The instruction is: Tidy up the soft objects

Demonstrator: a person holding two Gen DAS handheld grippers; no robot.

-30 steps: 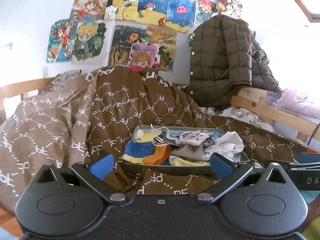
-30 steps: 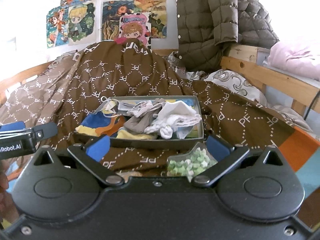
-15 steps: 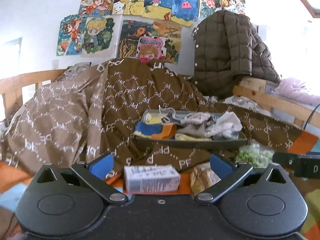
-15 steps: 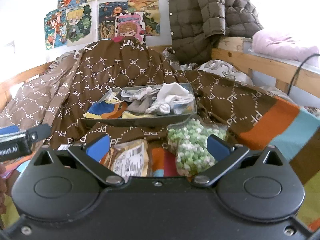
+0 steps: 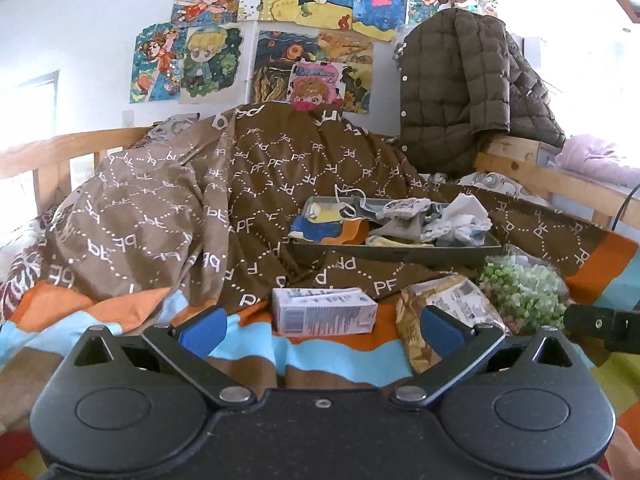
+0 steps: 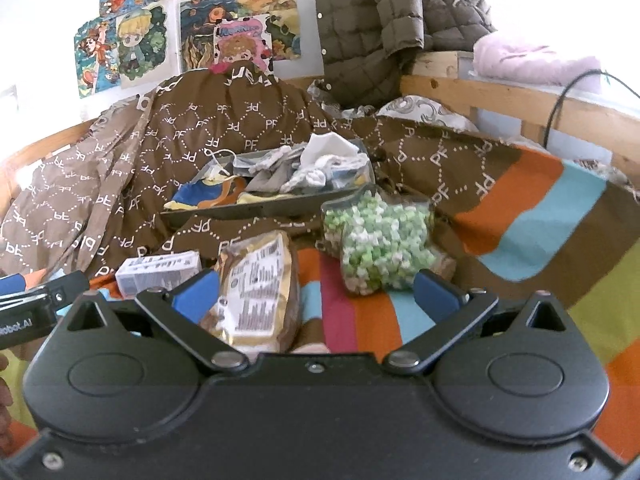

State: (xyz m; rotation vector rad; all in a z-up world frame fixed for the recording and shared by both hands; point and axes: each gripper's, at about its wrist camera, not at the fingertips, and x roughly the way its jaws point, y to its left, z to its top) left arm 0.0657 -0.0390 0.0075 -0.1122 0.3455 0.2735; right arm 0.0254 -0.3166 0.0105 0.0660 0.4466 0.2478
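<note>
Striped bedding (image 5: 328, 350) in orange, blue and brown fills the near part of the bed, and both grippers hover just above it with nothing between their blue pads. Left gripper (image 5: 320, 326) has its fingers spread wide, and just past them a small white carton (image 5: 324, 310) lies on its side on the stripes. Right gripper (image 6: 316, 294) is spread just as wide; between and just beyond its fingers sits a gold snack packet (image 6: 256, 284) with its printed label facing up, and a clear bag of green and white pieces (image 6: 378, 246) rests beside it toward the right finger. In the left wrist view the same packet (image 5: 444, 312) and bag (image 5: 520, 292) lie to the right of the carton, with part of the other gripper's body poking in at the far right edge. Behind these three things a shallow grey tray (image 5: 400, 254) sits on a heaped brown quilt (image 5: 200, 216) printed with white letters. Soft things fill the tray: a blue, yellow and orange cloth (image 5: 324, 230) at its left end, grey socks (image 5: 404, 220) in the middle, a crumpled white cloth (image 5: 464, 220) at the right. Further back, a wooden bed rail (image 6: 500, 96) runs along the right, a brown padded jacket (image 5: 460, 92) hangs over the corner, and bright cartoon drawings (image 5: 280, 32) cover the white wall.
</note>
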